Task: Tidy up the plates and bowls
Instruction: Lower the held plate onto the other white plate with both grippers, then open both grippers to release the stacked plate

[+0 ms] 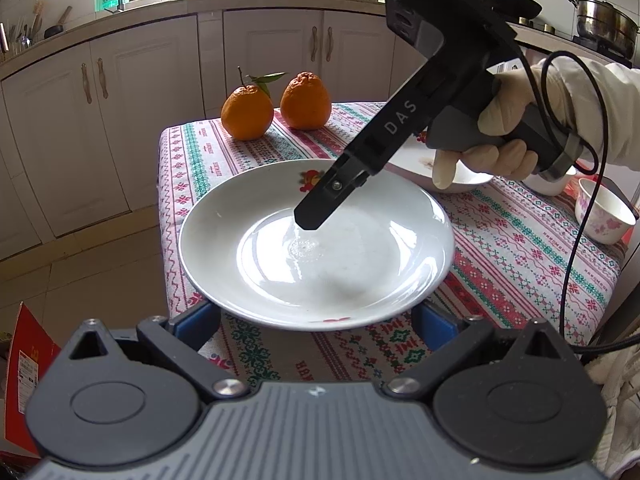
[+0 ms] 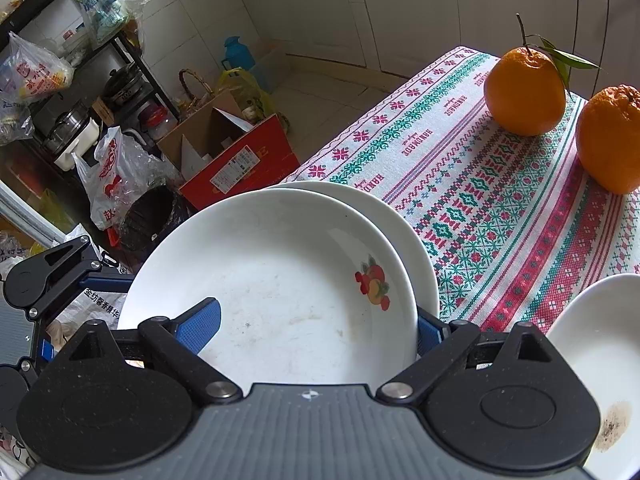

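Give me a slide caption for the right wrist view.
Right hand-held gripper open around a fruit-print plate stacked on another plate, two oranges on the patterned tablecloth.

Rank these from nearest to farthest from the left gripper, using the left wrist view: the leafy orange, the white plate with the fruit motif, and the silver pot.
1. White plate, right at the left gripper, its near rim between the fingers.
2. Leafy orange, at the table's far end, left of the other orange.
3. Silver pot, on the far counter, upper right.

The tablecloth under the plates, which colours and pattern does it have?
The tablecloth is white with red and green cross-stitch style bands, clearest in the right wrist view.
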Action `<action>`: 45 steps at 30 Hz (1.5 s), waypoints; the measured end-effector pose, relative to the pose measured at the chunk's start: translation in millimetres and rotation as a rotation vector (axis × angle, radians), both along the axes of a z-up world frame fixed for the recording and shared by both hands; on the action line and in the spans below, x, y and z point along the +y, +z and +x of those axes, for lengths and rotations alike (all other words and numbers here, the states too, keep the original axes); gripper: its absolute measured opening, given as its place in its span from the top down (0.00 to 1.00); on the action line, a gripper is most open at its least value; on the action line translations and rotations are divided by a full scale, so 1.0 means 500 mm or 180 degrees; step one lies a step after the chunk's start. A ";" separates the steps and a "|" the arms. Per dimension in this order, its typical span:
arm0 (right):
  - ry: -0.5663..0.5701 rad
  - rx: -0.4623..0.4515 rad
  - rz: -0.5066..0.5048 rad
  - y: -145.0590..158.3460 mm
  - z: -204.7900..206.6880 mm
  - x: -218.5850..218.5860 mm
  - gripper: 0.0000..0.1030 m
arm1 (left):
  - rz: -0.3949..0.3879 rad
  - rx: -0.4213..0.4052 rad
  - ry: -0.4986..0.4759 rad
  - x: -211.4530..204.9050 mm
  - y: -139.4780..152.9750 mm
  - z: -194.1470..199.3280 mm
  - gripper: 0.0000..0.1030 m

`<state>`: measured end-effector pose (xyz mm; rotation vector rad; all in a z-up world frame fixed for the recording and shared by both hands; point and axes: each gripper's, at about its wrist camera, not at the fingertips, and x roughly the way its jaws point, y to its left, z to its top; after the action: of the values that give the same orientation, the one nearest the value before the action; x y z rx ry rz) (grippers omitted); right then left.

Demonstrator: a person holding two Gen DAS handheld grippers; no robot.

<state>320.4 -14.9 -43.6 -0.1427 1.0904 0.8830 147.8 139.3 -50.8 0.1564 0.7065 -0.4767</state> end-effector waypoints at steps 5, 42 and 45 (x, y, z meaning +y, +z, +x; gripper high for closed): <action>-0.0002 -0.0008 -0.0009 0.003 0.000 -0.004 0.04 | -0.0001 0.0022 -0.0014 0.002 -0.004 0.007 0.02; -0.0188 -0.0119 -0.0094 0.027 -0.054 -0.033 0.04 | 0.0019 -0.0104 -0.0025 0.007 -0.011 0.013 0.02; -0.0216 -0.0132 -0.0107 0.027 -0.057 -0.033 0.04 | 0.0015 -0.0113 -0.0026 0.008 -0.012 0.011 0.02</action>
<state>291.7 -31.4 -29.9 -0.1505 1.0657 0.7981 153.5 143.0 -56.6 0.1718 0.6726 -0.4792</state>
